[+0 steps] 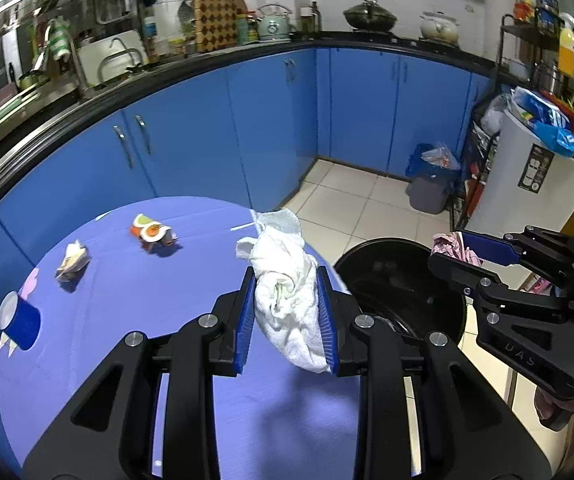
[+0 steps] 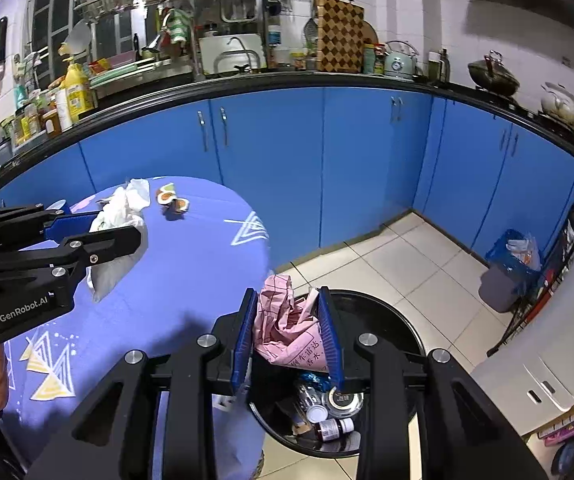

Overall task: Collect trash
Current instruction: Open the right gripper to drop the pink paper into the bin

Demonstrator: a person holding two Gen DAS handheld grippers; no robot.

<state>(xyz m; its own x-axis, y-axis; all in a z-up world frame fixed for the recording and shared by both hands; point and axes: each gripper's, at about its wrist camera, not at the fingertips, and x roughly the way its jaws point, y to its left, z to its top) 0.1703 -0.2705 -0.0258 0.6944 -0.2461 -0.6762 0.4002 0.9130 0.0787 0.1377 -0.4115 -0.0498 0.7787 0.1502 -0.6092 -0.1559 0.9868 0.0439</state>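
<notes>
A crumpled wad of soft white paper towel [image 1: 287, 300], its long axis running away from the camera, is clamped between the narrowed blue pads of the left gripper [image 1: 289, 316] above the purple tablecloth [image 1: 127, 360]. Beside it, the right gripper [image 2: 291, 336] pinches creased pink printed paper [image 2: 283, 332] over the round black bin [image 2: 399, 332], which holds jars and cans.

Blue cabinets [image 1: 271, 120] — kettle [image 1: 273, 22] above

my left claw [image 1: 287, 312] clamped on a load, angled down, my right claw [image 2: 291, 336] likewise clamped, angled down, just beside it
</notes>
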